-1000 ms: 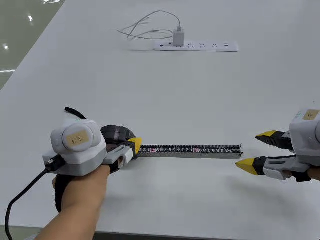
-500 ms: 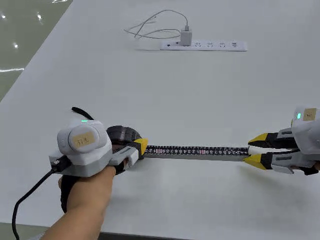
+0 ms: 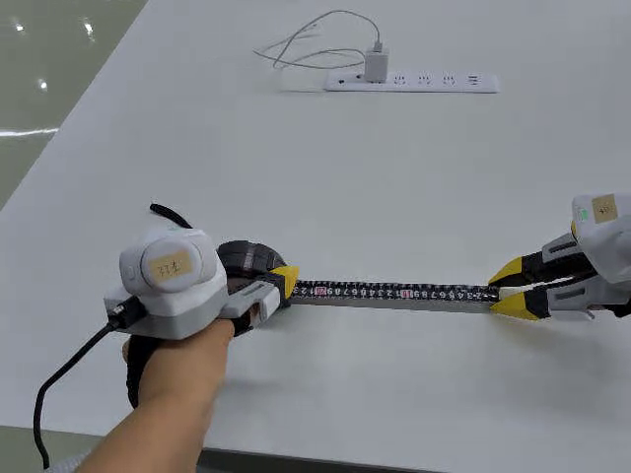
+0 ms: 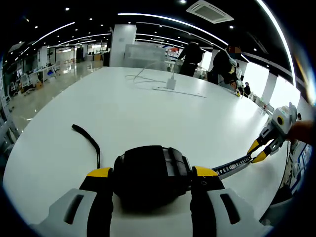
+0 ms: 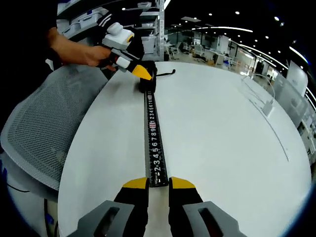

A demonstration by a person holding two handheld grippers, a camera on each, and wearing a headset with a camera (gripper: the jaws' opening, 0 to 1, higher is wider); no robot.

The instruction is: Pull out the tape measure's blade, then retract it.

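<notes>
A black tape measure case [image 3: 245,264] sits on the white table [image 3: 325,187], with my left gripper [image 3: 272,290] shut on it. In the left gripper view the case [image 4: 152,174] fills the gap between my left gripper's [image 4: 153,173] yellow-tipped jaws. The blade [image 3: 394,293] lies flat on the table, drawn out to the right. My right gripper [image 3: 510,288] is shut on the blade's end hook. In the right gripper view the blade [image 5: 153,143] runs from between my right gripper's [image 5: 158,183] jaws to the case [image 5: 148,84]. A black wrist strap [image 3: 166,213] trails behind the case.
A white power strip [image 3: 419,82] with a charger and a looped cable [image 3: 301,44] lies at the far side. The table's left edge [image 3: 59,148] drops to the floor. A grey mesh chair [image 5: 44,133] stands by the near edge. People stand beyond the table [image 4: 207,61].
My right gripper has moved left from its open stance to the blade's end and narrowed its jaws onto it. The left gripper still holds the case; blade length looks unchanged.
</notes>
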